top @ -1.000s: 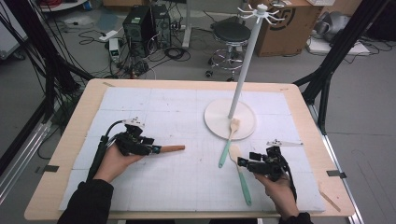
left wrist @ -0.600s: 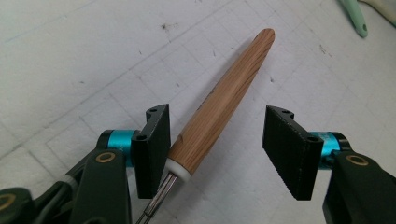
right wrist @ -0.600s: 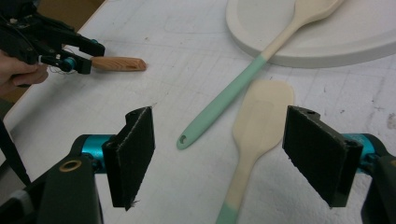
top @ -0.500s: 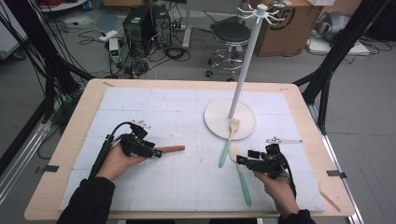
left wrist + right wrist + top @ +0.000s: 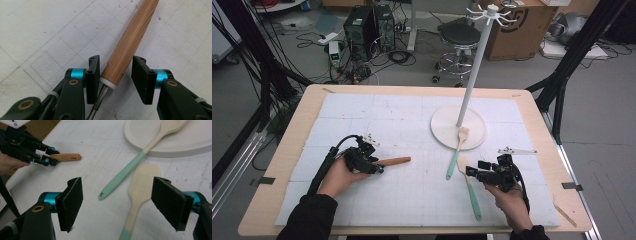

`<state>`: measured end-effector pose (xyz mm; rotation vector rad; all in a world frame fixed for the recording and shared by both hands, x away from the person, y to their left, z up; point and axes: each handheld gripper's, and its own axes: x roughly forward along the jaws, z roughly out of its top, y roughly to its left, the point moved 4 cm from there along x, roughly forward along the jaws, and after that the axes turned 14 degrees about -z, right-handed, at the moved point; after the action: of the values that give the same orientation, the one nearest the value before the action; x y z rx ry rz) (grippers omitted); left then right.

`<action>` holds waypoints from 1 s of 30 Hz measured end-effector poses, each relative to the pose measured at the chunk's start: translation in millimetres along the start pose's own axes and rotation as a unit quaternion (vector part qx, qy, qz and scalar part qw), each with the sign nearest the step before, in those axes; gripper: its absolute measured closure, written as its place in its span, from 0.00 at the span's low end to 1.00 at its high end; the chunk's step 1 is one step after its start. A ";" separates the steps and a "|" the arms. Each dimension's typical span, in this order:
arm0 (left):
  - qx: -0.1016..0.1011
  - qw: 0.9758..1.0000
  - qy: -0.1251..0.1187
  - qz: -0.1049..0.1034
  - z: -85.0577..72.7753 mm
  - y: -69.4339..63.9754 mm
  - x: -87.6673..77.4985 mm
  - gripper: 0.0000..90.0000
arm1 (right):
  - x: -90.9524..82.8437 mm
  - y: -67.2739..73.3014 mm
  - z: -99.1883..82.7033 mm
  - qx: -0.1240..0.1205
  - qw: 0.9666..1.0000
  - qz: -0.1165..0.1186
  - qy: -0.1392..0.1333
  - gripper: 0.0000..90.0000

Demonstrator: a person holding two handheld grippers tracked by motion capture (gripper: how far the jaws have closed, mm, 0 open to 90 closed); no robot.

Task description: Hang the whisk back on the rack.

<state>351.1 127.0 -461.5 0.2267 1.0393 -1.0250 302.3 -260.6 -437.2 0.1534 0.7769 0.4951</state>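
A utensil with a wooden handle (image 5: 130, 42), a white collar and metal wires lies on the white mat (image 5: 362, 115). My left gripper (image 5: 115, 58) straddles its collar end. Its jaws have just been closing, with the handle between them. One pad sits against the collar and a gap remains at the other. In the high view the left gripper (image 5: 379, 167) is at the left, the handle (image 5: 396, 161) pointing right. My right gripper (image 5: 117, 182) stands wide open over the cream head of a green-handled spatula (image 5: 143, 180). A second green-handled utensil (image 5: 125, 173) rests its head on the stand's base (image 5: 195, 142).
A white hook stand (image 5: 474, 65) rises from a round base (image 5: 444, 125) at the back right. A thin metal strip (image 5: 517, 150) lies right of the base. A small wooden stick (image 5: 564, 212) lies near the table's right front corner.
The left gripper's jaws have narrowed around the wooden handle, and the hand has shifted slightly. The right hand and both green-handled utensils have stayed put.
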 end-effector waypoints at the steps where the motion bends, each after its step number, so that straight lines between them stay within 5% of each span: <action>1: 0.004 1.000 0.004 0.005 0.5 -1.0 0.7 0.67 | -0.2 -0.1 0.0 0.001 1.000 0.001 0.000 0.27; 6: 0.015 0.999 0.027 0.025 3.5 -3.9 2.0 0.68 | -0.3 -1.6 -0.2 0.003 1.000 0.000 -0.001 0.28; 14: 0.019 0.999 0.041 0.027 5.5 -5.3 2.5 0.74 | 1.3 -5.7 -2.2 0.005 1.000 -0.003 -0.001 0.28; 18: 0.020 0.995 0.092 0.033 13.8 -10.2 4.5 0.82 | 2.0 -6.0 -3.0 0.008 1.000 -0.003 0.003 0.28; 20: 0.020 0.995 0.095 0.031 15.1 -9.4 5.2 0.82 | 2.1 -5.6 -3.1 0.008 1.000 -0.003 0.002 0.28; 26: -0.024 0.999 0.040 -0.029 12.9 0.2 -10.3 0.82 | 1.7 -6.2 -4.7 0.007 1.000 -0.002 0.002 0.28; 27: -0.036 0.998 0.001 -0.055 16.5 -1.7 -20.1 0.82 | 1.7 -6.8 -5.0 0.007 1.000 -0.002 0.001 0.28; 28: -0.036 0.998 0.001 -0.055 16.5 -1.7 -20.1 0.82 | 1.5 -7.5 -5.3 0.009 1.000 -0.002 0.002 0.28; 30: -0.041 0.995 -0.038 -0.078 21.7 -4.2 -30.4 0.82 | 1.9 -8.7 -5.5 0.011 1.000 -0.006 0.002 0.28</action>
<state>357.4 129.8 -424.6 0.0385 1.0403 -1.1202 302.8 -267.5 -445.0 0.1680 0.7865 0.4764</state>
